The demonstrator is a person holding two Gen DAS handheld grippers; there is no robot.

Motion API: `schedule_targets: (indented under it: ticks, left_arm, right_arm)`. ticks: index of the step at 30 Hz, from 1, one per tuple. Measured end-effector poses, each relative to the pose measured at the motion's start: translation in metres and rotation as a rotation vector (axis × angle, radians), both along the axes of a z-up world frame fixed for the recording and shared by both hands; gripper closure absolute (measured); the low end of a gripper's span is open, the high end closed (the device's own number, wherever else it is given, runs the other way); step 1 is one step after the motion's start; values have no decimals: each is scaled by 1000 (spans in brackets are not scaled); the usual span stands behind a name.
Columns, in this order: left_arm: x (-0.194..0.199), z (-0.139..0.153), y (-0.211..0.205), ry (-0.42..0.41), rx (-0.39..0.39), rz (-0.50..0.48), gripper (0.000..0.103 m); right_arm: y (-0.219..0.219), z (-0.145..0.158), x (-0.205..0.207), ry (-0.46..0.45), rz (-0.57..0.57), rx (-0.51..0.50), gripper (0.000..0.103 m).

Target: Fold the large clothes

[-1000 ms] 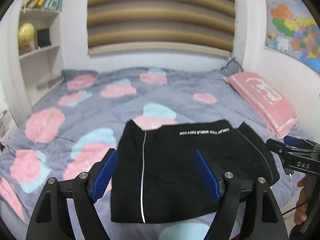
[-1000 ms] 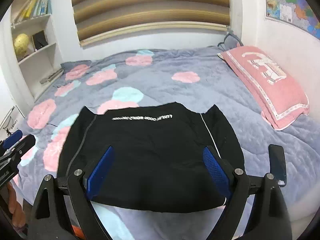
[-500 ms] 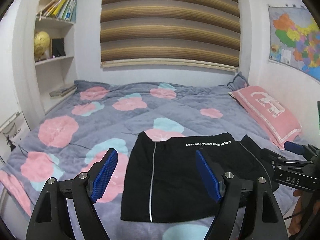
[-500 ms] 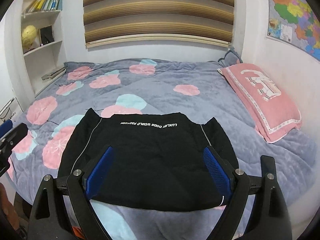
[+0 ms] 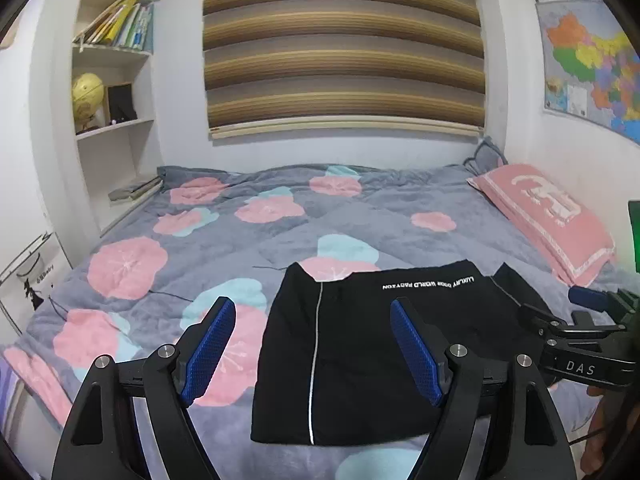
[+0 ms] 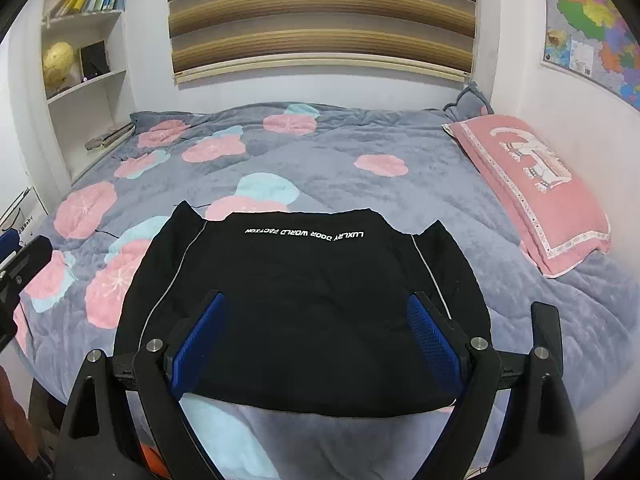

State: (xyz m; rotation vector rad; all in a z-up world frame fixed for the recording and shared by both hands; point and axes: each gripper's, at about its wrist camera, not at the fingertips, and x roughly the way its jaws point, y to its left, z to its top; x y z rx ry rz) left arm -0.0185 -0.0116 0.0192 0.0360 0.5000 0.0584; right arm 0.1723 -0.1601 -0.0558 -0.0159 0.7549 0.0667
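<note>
A folded black garment (image 5: 360,352) with white lettering and thin white stripes lies flat near the front edge of the bed; it also shows in the right wrist view (image 6: 304,304). My left gripper (image 5: 312,332) is open and empty, held above and in front of the garment's left part. My right gripper (image 6: 316,328) is open and empty, held above the garment's near edge. The right gripper's side shows at the right of the left wrist view (image 5: 580,344).
The bed has a grey quilt (image 6: 360,136) with pink and blue flowers. A pink pillow (image 6: 532,184) lies at the right by the wall. White shelves (image 5: 116,120) with books and a globe stand at the left. A striped blind hangs behind.
Both grippers have pulled back and risen away from the garment, so more of the room shows. The garment stays flat on the bed.
</note>
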Motion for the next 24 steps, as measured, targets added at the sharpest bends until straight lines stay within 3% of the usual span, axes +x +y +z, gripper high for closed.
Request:
schedule_targets:
  ticks: [24]
  left_arm:
    - [14,-13,-25,49,70,-1,22]
  right_arm:
    - [-15,-13,7,34,-13,7,11]
